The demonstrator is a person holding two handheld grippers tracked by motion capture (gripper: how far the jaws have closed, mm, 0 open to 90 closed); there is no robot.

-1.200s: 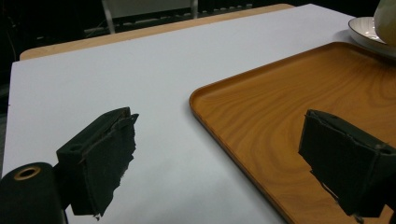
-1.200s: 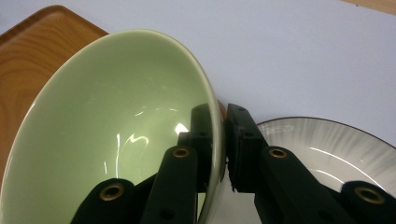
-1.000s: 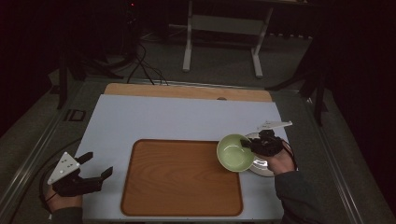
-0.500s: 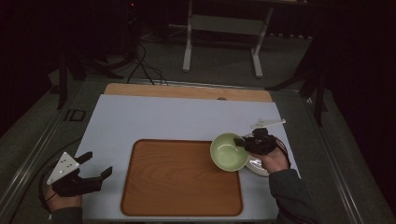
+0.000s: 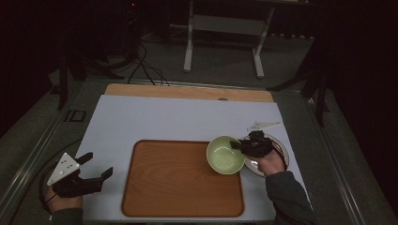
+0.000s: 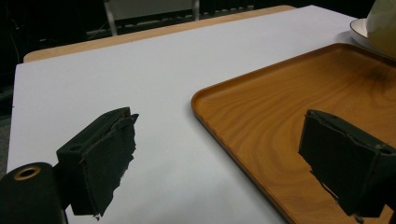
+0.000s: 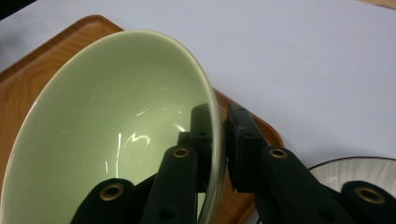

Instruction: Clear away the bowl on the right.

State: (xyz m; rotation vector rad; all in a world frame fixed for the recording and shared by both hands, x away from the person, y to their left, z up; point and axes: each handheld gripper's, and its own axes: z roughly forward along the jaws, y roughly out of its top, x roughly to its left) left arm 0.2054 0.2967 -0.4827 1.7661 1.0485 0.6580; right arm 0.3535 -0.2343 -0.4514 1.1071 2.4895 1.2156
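A pale green bowl [image 5: 224, 155] hangs tilted over the right edge of the wooden tray [image 5: 173, 183], pinched by its rim in my right gripper [image 5: 236, 146]. In the right gripper view one jaw sits inside the bowl [image 7: 107, 130] and the other outside, with my right gripper [image 7: 218, 140] shut on the rim. My left gripper [image 5: 96, 168] rests at the table's left front corner, jaws wide apart with nothing between them. In the left gripper view my left gripper [image 6: 219, 154] faces the tray's corner [image 6: 261, 116] across the white mat.
A white plate with a dark rim [image 5: 279, 157] lies on the mat just right of the bowl, under my right hand. The white mat [image 5: 178, 119] covers the table; a wooden strip [image 5: 187, 92] runs along its far edge. A stand and cables are on the floor beyond.
The right gripper has carried the bowl a little left, from above the plate toward the tray's right edge. The left gripper has stayed put.
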